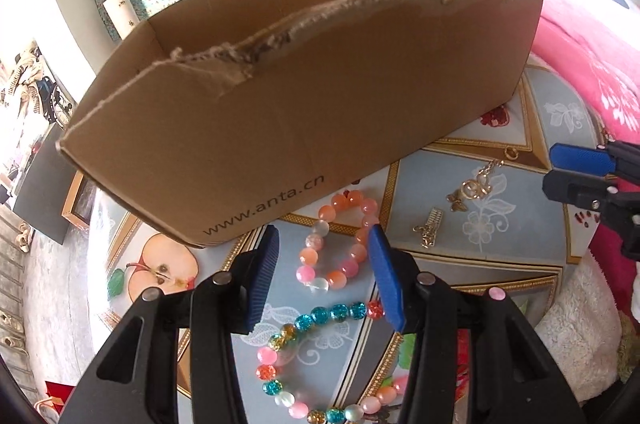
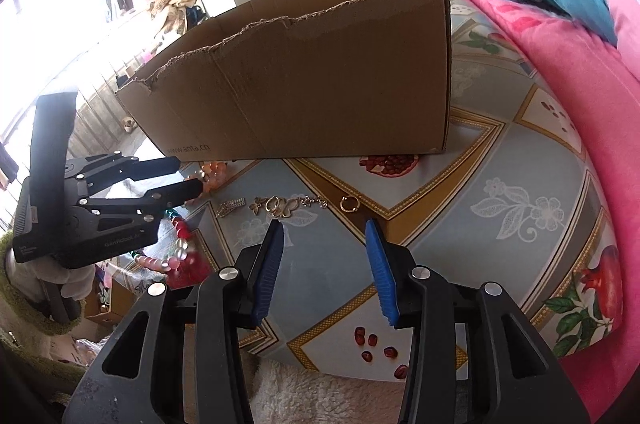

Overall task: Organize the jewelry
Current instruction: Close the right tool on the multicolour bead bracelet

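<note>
An orange-and-pink bead bracelet (image 1: 345, 201) lies flat on the patterned tablecloth in front of a torn cardboard box (image 1: 280, 96). My left gripper (image 1: 325, 236) is open, its blue pads standing either side of that bracelet without pressing it. A longer string of teal, pink and orange beads (image 1: 320, 314) lies nearer, under the gripper. To the right lie a gold chain (image 1: 476, 188), a gold ring (image 1: 512, 154) and a small clasp piece (image 1: 430, 228). My right gripper (image 2: 325, 226) is open and holds nothing, just short of the gold chain (image 2: 284, 206) and ring (image 2: 349, 204).
The open-topped box (image 2: 312, 84) takes up the back of the round table. A pink blanket (image 2: 580, 72) is heaped along the right. White fleecy fabric (image 2: 320, 396) lies at the table's near edge. Bare tablecloth (image 2: 500, 164) stretches right of the jewelry.
</note>
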Tool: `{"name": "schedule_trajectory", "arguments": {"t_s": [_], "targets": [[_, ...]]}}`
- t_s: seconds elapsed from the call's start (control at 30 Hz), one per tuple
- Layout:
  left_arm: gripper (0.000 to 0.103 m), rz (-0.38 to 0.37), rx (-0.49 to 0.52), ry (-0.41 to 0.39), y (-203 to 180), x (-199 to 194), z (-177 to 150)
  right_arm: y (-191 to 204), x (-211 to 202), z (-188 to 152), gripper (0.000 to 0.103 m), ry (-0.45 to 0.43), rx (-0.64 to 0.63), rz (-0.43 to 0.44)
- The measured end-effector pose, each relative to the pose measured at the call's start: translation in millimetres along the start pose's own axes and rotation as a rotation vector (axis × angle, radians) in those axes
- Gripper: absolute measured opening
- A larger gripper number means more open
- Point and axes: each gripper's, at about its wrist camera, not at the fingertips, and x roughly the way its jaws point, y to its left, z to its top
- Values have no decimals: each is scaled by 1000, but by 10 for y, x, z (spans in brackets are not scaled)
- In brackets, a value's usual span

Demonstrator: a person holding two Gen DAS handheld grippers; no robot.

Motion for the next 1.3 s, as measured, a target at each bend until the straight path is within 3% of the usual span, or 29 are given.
{"name": "schedule_trajectory", "arguments": {"t_s": [0.33,0.7,0.9,1.0,1.07,1.1,1.23,1.3], "targets": [[45,-38,-86,-75,109,-388,-224,302,49,-42,36,-11,-139,-36],[45,4,-201,-32,339,-457,-553,706,77,-109,36,47,-116,144],[44,29,-203,10,383,-365,-675,1038,217,-51,36,66,-182,155],[37,18,-204,13,361,-334,-712,1140,344,-41,34,94,-201,133],[31,9,-199,5,316,-327,-731,1187,435,-50,16,126,-215,109],[26,2,-199,3,309,-325,-730,1197,484,-61,12,152,-216,103],[15,-37,-178,-6,203,-324,-715,1167,461,-65,7,159,-204,94],[15,-67,-177,-8,124,-320,-695,1122,426,-74,7,160,-193,84]]}}
